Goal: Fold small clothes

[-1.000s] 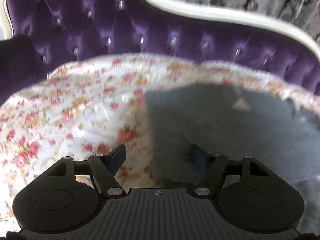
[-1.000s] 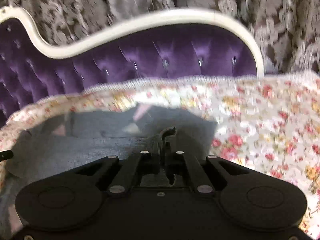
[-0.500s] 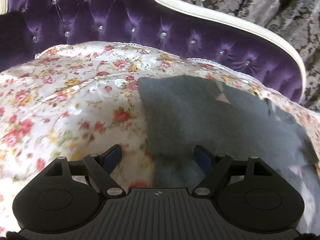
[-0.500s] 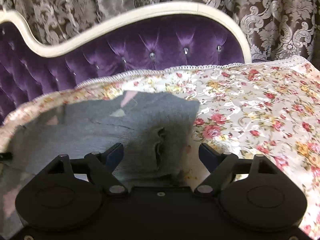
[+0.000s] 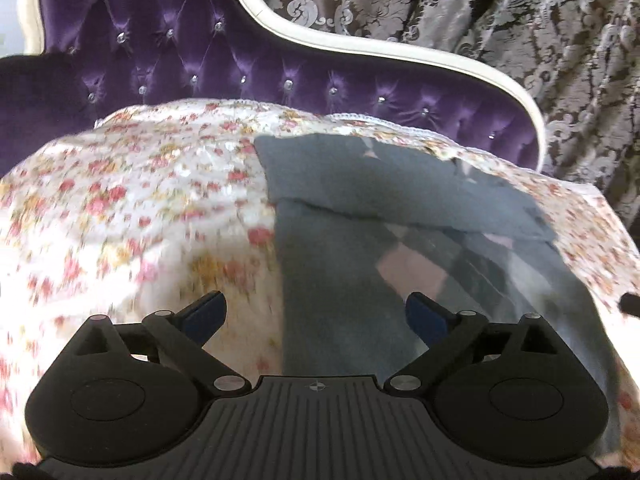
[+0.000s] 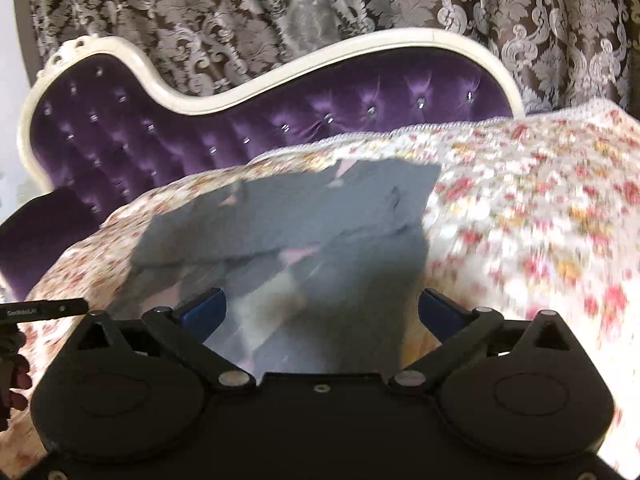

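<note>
A small grey garment (image 5: pixel 380 184) with pale pink patches lies on the floral cloth (image 5: pixel 140 200), its far part folded over the near part. My left gripper (image 5: pixel 316 308) hovers over the garment's left edge with its jaws opening. Nothing is pinched between its blue pads (image 5: pixel 208 312). In the right wrist view the same garment (image 6: pixel 304 208) lies ahead and below. My right gripper (image 6: pixel 322 304) stands wide above the garment's near right part, its jaws opening, and the cloth lies loose under them, not gripped.
The floral cloth (image 6: pixel 520 200) covers a purple tufted sofa (image 5: pixel 200 60) with a cream frame (image 6: pixel 360 52). A patterned curtain (image 5: pixel 520 20) hangs behind. The other gripper's tip (image 6: pixel 44 308) and a hand (image 6: pixel 16 376) show at the right wrist view's left edge.
The right gripper, shut on the garment's edge a second ago, has let it go and opened wide. Both grippers have drawn back towards me, and the folded flap stays lying on the garment.
</note>
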Tool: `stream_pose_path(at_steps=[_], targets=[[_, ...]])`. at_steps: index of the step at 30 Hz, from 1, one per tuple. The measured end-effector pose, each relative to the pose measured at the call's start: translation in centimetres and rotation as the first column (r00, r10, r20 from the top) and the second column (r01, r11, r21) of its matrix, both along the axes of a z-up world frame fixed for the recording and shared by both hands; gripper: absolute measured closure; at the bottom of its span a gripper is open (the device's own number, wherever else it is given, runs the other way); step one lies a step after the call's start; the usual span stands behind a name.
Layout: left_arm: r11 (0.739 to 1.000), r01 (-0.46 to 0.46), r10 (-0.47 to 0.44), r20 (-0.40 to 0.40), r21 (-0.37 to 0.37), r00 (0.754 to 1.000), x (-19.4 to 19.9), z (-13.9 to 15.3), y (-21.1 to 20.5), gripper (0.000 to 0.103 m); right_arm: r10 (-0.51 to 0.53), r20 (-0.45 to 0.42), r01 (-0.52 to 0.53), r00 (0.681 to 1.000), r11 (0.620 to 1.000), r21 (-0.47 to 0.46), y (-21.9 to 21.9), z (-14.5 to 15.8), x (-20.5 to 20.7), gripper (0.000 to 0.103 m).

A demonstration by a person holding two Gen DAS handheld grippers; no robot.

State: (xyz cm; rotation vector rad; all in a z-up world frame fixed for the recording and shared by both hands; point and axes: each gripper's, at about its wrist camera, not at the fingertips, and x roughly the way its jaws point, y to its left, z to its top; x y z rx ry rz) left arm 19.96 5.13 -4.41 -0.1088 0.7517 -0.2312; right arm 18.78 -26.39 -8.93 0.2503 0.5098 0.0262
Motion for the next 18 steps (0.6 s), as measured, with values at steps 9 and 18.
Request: stream_pose_path(at_steps=[9,18], targets=[[1.000,-0.024,0.023,-0.059,-0.009,0.998,-6.1,-0.6,-0.8,0.005,0.051,-0.033,-0.050,0.998,0.999,0.019,3.0,-1.8,-5.4,0.000],[0.997,-0.051,0.057,-0.123,0.049,0.991,-7.8,-3.0,-1.2,0.000,0.050,-0.155,-0.069,0.987,0.990,-0.123,6.0,-5.3,-6.8,0.000]])
